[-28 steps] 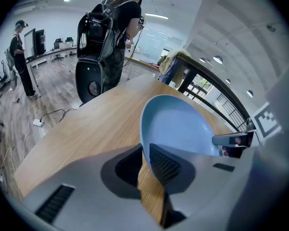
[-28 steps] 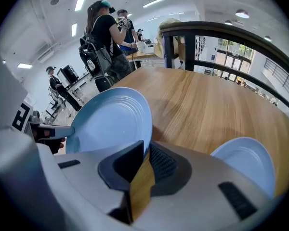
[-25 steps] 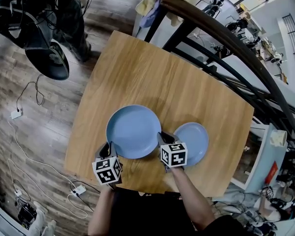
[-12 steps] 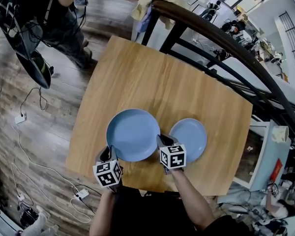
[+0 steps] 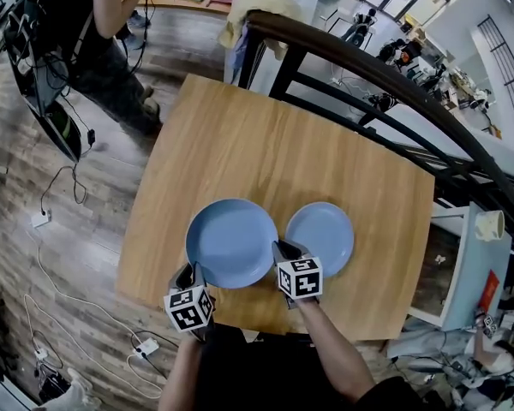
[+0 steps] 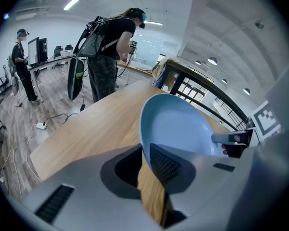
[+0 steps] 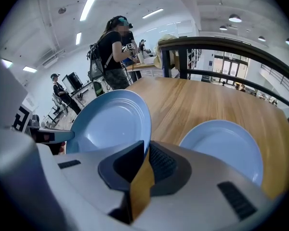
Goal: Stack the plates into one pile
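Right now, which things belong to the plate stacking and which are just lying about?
Job: large plate, gripped by left tool and right tool; small plate.
Lying about: yellow cloth, floor power strip, cup.
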Available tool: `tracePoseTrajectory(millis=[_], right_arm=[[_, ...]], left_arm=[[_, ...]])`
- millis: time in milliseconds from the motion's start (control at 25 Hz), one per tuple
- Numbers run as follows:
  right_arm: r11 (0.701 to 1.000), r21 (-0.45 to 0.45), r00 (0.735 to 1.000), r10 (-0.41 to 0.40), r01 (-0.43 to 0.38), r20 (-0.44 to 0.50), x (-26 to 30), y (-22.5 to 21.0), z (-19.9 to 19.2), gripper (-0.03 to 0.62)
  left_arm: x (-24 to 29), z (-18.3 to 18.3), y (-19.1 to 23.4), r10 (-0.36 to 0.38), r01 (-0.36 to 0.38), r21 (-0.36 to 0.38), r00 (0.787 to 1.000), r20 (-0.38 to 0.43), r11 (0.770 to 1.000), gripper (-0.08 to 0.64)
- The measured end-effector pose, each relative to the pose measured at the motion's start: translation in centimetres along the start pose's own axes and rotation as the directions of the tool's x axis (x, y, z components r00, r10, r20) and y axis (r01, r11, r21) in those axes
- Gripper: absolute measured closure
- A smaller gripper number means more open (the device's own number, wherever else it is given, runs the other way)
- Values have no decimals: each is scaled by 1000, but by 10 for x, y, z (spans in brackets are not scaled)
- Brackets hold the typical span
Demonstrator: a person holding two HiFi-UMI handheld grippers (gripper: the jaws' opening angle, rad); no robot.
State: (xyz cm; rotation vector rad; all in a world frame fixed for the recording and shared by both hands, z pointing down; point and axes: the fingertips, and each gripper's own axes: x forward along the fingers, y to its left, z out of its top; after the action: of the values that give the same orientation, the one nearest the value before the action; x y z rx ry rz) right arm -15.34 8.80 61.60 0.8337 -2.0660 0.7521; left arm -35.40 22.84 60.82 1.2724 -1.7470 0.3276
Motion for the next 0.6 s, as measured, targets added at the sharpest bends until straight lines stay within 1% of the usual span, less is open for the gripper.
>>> tracePoseTrajectory(millis=[240, 600], right_arm=[[1000, 7, 1000, -2, 2, 20, -14, -6, -9, 541], [1000, 22, 998, -9, 7, 56, -43, -16, -22, 543]], left_arm=[[-9, -11, -11, -4, 3, 8, 1000, 6, 1000, 497], [-25, -24, -33, -19, 18, 43, 1000, 15, 999, 495]])
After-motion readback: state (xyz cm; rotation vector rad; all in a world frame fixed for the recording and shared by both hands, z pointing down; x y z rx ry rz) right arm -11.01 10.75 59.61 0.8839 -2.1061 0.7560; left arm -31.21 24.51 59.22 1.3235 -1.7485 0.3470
